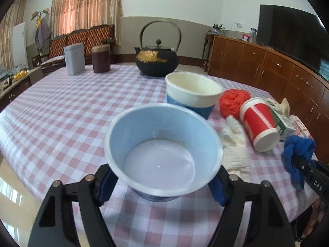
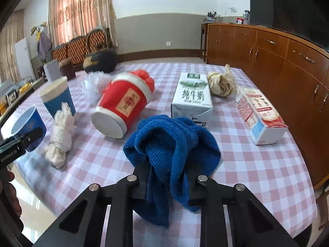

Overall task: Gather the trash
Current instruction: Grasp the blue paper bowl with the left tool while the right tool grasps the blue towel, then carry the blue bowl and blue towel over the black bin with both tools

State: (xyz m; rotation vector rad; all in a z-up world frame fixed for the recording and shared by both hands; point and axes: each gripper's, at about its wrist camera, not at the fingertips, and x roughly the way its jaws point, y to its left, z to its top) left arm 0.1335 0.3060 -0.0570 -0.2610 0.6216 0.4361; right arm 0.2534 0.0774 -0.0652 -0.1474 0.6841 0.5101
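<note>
The right gripper (image 2: 167, 182) has its fingers pinched on the blue cloth (image 2: 174, 144), the left gripper (image 1: 162, 187) seemingly gripping a blue cup (image 1: 164, 150) between wider-set fingers, while cups, cartons and wads beyond both remain uncollected on the table (image 1: 61, 111).

Daylight enters through the pale, patterned drawn curtains (image 1: 86, 6) at the back left, which glow pink-orange and are nearly overexposed. The room is evenly bright, with soft, faint shadows under things on the pink-and-white checked desk (image 1: 61, 111). The glossy floor at lower left reflects pale glare. Both fisheye views bend the brown wooden sideboard (image 2: 277, 57) into a curve, and black vignetting fills the corners. In the right wrist view the black iron kettle (image 2: 100, 59) is smeared by motion blur.
</note>
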